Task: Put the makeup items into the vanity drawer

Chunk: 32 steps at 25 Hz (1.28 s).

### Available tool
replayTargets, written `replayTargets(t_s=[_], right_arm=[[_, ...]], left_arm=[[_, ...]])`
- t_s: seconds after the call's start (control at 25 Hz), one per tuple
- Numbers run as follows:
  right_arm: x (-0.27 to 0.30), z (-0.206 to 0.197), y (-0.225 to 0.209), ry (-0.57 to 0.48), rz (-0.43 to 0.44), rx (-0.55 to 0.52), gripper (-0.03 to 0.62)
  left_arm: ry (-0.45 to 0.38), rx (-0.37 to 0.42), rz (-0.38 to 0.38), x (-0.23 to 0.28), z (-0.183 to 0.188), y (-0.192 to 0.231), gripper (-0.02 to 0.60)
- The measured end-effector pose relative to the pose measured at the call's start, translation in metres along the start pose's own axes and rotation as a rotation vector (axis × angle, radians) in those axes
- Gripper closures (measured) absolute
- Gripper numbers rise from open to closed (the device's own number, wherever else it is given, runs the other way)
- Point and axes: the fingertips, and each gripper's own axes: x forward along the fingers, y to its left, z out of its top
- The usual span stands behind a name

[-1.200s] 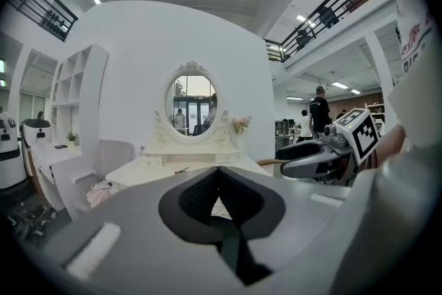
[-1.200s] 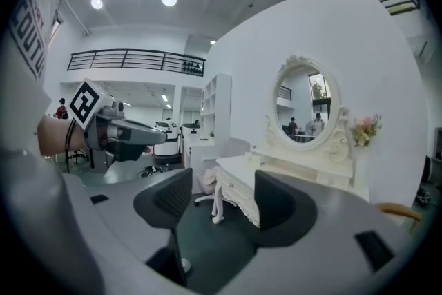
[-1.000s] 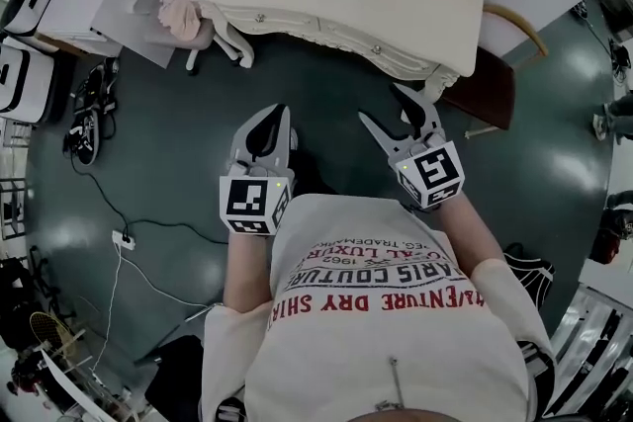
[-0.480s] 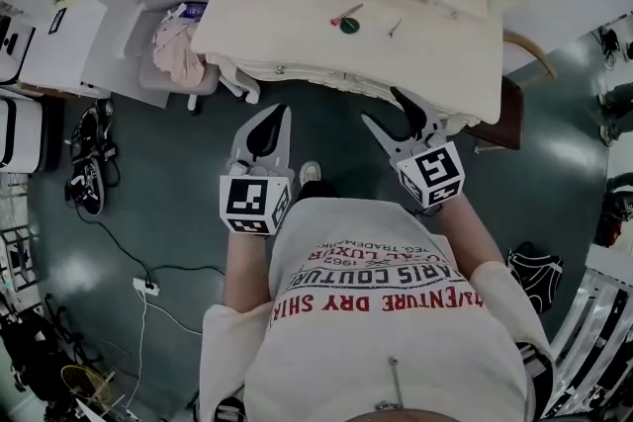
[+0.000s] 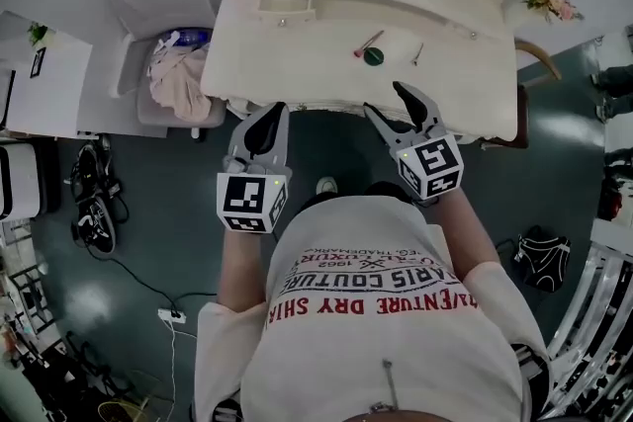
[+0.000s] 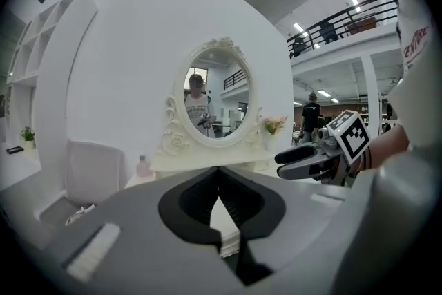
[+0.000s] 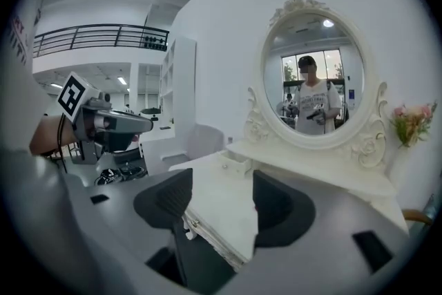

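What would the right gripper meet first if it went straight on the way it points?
The right gripper would probably meet the vanity table at its front edge; depth is unclear.

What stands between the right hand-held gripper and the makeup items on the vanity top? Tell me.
Nothing visible. The right hand-held gripper, jaws apart, hangs at the front edge of the vanity; only bare tabletop separates it from the round green item, the reddish stick and the thin stick.
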Motion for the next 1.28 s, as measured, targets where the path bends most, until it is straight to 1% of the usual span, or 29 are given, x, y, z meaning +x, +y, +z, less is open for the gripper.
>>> replayTargets(t_s=[0.08, 0.2, 0.28, 0.48, 0.64, 0.76, 0.88, 1.08, 1.28], right_arm=[[0.012, -0.004, -0.009, 0.028, -0.016, -0.006, 0.341], [0.026, -0.019, -0.023, 0.084, -0.026, -0.004, 0.341], [0.041, -0.030, -0.037, 0.120, -0.023, -0.002, 0.341], [0.080, -0.065, -0.076, 0.218, 0.002, 0.006, 0.340], [0.098, -0.093, -0.104, 0.298, 0.050, 0.035, 0.340], [0.114, -0.115, -0.111, 0.372, 0.086, 0.046, 0.339], [0.130, -0.135, -0.117, 0.432, 0.105, 0.048, 0.340], [0.147, -0.166, -0.125, 0.517, 0.124, 0.061, 0.341], [0.159, -0.180, -0.129, 0.558, 0.120, 0.073, 0.341]], left_arm=[[0.007, -0.018, -0.021, 0.012, -0.004, 0.005, 0.571], [0.010, -0.080, -0.061, 0.031, -0.011, 0.008, 0.571], [0.021, -0.102, -0.066, 0.048, -0.017, 0.015, 0.571], [0.084, -0.096, -0.042, 0.097, -0.029, 0.031, 0.571], [0.120, -0.074, -0.016, 0.127, -0.028, 0.037, 0.571], [0.152, -0.066, -0.003, 0.144, -0.031, 0.042, 0.571], [0.177, -0.085, 0.006, 0.161, -0.038, 0.045, 0.571], [0.219, -0.104, -0.007, 0.183, -0.054, 0.043, 0.571], [0.225, -0.119, 0.000, 0.200, -0.063, 0.049, 0.571]])
